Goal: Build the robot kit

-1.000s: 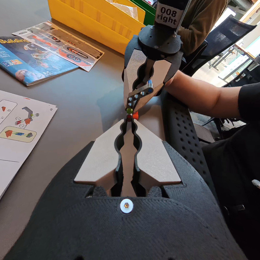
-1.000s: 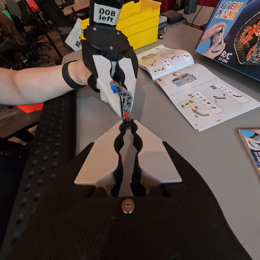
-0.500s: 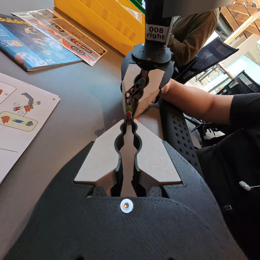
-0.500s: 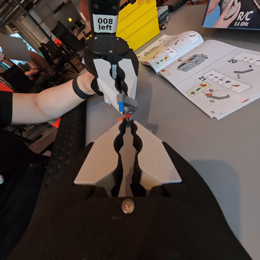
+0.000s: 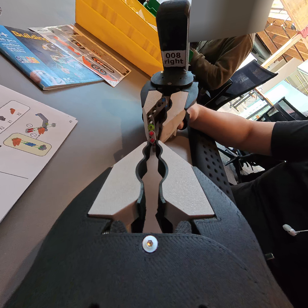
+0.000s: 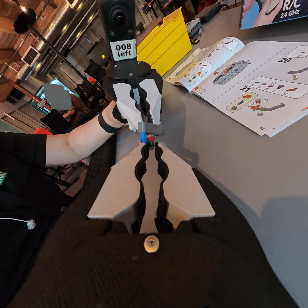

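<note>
At frame centre the left gripper (image 5: pixel 152 144) has its jaws narrowed onto the lower end of a grey perforated beam (image 5: pixel 154 119), just above the bench (image 5: pixel 93 106). The right gripper (image 6: pixel 150 145) pinches a small dark piece below that beam; what it is cannot be made out. An open instruction booklet (image 6: pixel 250 93) lies at upper right, a yellow bin (image 5: pixel 120 28) along the top edge, bare bench between.

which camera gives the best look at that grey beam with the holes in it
The left wrist view. The grey beam runs lengthwise there, showing its row of holes, a green peg, red pegs and a blue peg at the far end. The right wrist view shows the beam nearly end-on, holes hidden, blue peg pointing down.
</note>
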Action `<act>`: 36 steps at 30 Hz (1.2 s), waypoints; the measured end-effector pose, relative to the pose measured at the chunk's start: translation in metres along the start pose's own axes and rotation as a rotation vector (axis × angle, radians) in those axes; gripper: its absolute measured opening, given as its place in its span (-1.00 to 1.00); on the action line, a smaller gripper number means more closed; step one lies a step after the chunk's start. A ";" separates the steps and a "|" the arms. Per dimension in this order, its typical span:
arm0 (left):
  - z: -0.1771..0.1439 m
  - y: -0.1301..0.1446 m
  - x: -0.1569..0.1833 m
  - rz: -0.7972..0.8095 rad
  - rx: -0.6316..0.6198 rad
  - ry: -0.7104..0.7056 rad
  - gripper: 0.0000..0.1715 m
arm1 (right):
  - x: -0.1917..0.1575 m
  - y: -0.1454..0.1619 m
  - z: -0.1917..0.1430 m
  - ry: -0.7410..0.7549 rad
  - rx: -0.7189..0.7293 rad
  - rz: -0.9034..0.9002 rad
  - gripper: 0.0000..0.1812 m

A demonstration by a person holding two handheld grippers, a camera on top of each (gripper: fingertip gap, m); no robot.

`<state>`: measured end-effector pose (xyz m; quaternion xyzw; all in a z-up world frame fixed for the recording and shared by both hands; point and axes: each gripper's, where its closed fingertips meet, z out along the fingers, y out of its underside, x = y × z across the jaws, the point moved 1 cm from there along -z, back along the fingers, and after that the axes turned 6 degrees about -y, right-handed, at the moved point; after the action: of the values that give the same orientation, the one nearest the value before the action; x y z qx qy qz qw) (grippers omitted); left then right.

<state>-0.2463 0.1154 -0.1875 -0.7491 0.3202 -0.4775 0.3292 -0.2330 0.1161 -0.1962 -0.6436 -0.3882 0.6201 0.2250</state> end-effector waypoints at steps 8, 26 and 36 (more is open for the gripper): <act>-0.002 -0.009 0.000 0.013 0.057 -0.034 -0.96 | -0.001 -0.010 -0.003 -0.063 0.100 0.123 -0.94; 0.014 0.000 0.006 -0.014 0.029 -0.010 -1.00 | -0.009 -0.030 -0.017 -0.100 0.215 0.111 -0.93; -0.010 0.009 -0.033 -0.179 -0.042 -0.165 -0.91 | 0.036 0.006 -0.033 0.199 -0.016 0.193 -0.93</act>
<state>-0.2681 0.1348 -0.2079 -0.8181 0.2339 -0.4349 0.2946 -0.2026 0.1469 -0.2191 -0.7381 -0.3054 0.5686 0.1966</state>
